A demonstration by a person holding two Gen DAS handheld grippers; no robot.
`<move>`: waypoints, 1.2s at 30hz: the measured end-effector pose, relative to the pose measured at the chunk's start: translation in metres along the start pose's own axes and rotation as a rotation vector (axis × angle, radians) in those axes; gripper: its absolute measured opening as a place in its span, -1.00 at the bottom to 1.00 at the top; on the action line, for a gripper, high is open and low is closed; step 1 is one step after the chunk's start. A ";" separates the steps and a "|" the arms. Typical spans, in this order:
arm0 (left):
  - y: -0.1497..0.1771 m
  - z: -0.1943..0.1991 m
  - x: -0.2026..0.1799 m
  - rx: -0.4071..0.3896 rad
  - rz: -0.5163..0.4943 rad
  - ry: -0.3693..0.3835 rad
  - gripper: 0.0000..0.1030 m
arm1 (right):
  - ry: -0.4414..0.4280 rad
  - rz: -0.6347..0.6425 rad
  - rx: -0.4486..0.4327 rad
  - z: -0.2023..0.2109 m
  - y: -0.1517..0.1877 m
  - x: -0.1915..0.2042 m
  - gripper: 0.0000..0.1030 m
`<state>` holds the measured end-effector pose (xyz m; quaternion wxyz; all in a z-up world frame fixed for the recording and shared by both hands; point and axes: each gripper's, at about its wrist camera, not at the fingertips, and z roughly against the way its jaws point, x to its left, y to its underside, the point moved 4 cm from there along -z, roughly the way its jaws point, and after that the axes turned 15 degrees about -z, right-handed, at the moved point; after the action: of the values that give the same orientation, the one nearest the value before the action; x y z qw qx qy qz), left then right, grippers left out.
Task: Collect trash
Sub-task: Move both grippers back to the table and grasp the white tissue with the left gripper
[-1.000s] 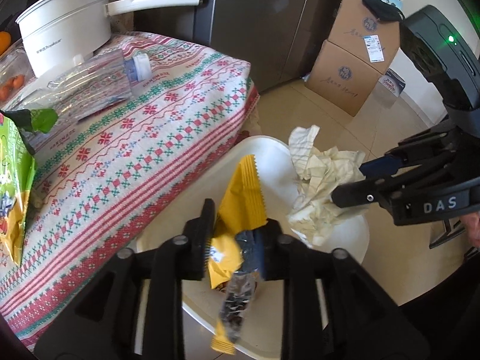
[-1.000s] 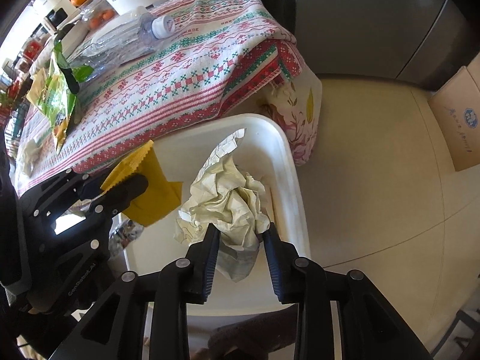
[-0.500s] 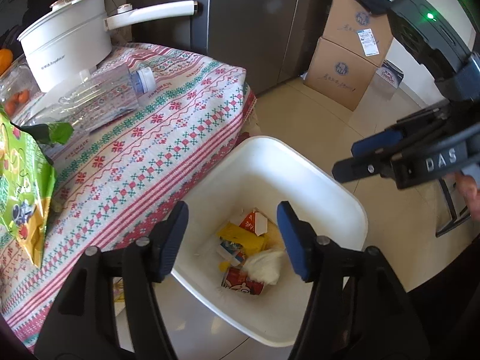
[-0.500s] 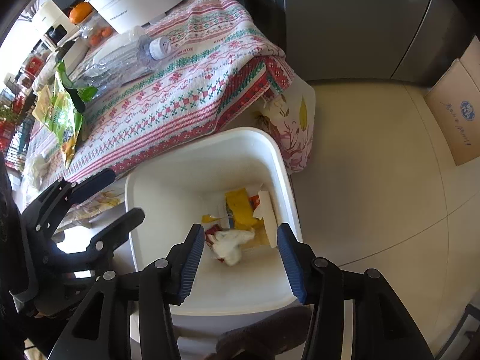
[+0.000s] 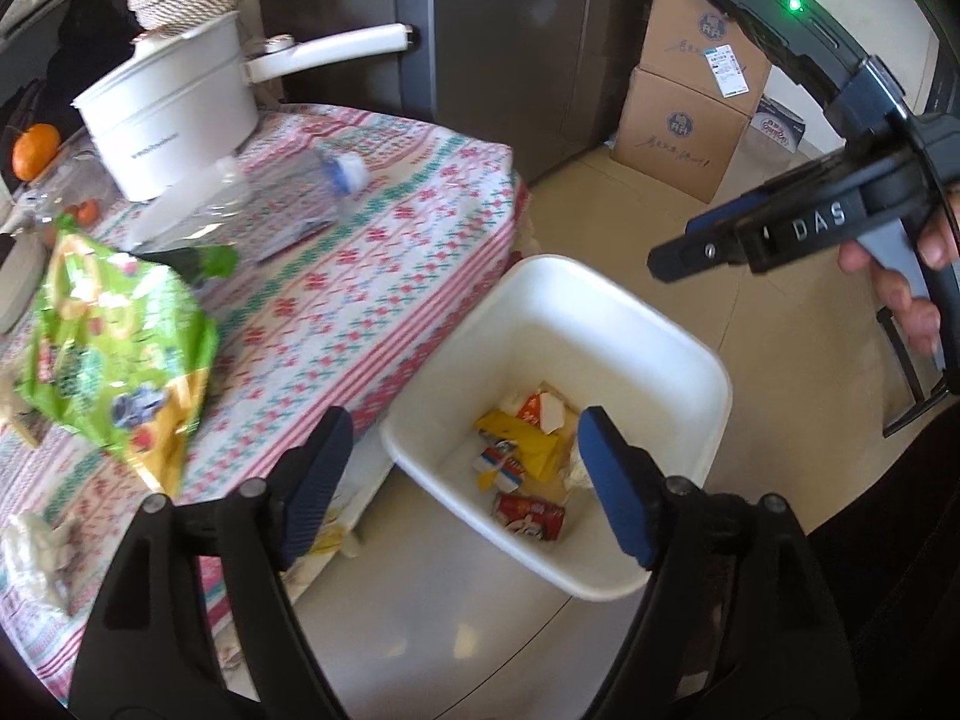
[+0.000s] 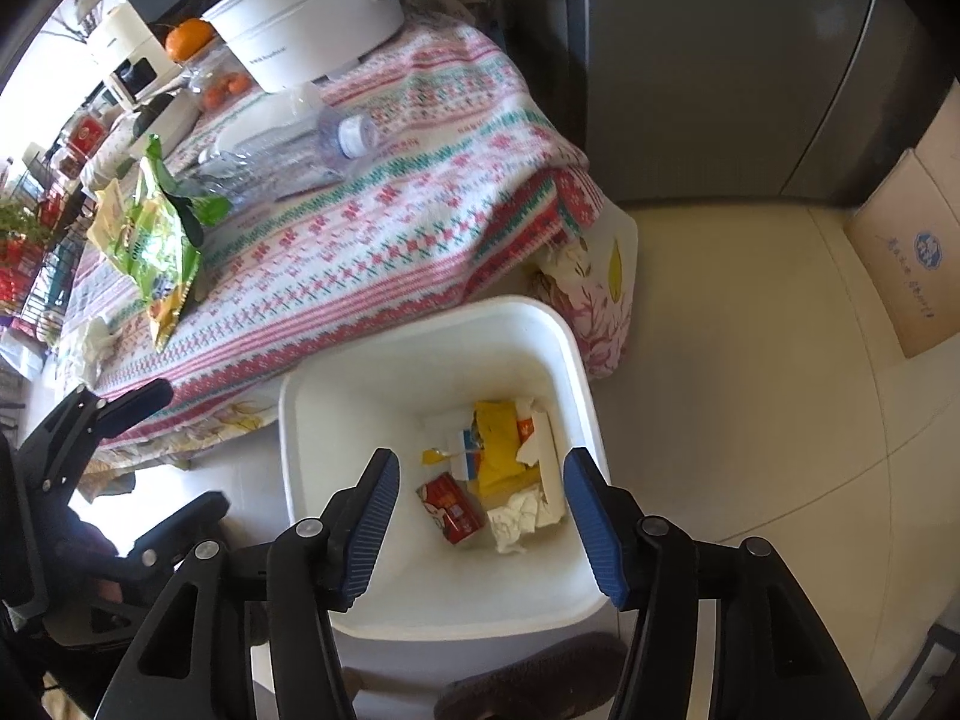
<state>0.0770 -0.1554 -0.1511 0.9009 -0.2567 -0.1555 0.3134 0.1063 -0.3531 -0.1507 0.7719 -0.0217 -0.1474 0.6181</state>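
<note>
My left tongs (image 5: 462, 474) and right tongs (image 6: 480, 516) are opening, released and empty, above the bin (image 6: 432, 594) at frame bottom.

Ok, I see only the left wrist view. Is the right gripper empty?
Observer: Yes. The right gripper has nothing between its fingers; its jaws are opening above the white bin.
Operator: Is the crumpled paper inside the bin?
Observer: Yes, the crumpled paper lies on the bottom, beside the red can.
Operator: Is anything on the floor near the bin?
Observer: Something dark and fuzzy, maybe a slipper, lies by its near wall.
</note>
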 end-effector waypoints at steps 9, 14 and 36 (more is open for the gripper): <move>0.035 0.034 0.060 0.107 0.081 -0.150 0.63 | -0.026 0.051 -0.062 0.008 -0.009 0.045 0.44; 0.060 0.051 0.109 0.165 0.175 -0.251 0.63 | -0.045 0.076 -0.072 0.006 -0.014 0.070 0.44; 0.169 0.043 0.256 0.362 0.533 -0.347 0.63 | -0.095 0.159 -0.056 -0.022 -0.022 0.174 0.44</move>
<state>0.1693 0.1383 -0.1799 0.7788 -0.0674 -0.1758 0.5984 0.1660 -0.1875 -0.1321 0.7115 -0.0257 -0.1990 0.6734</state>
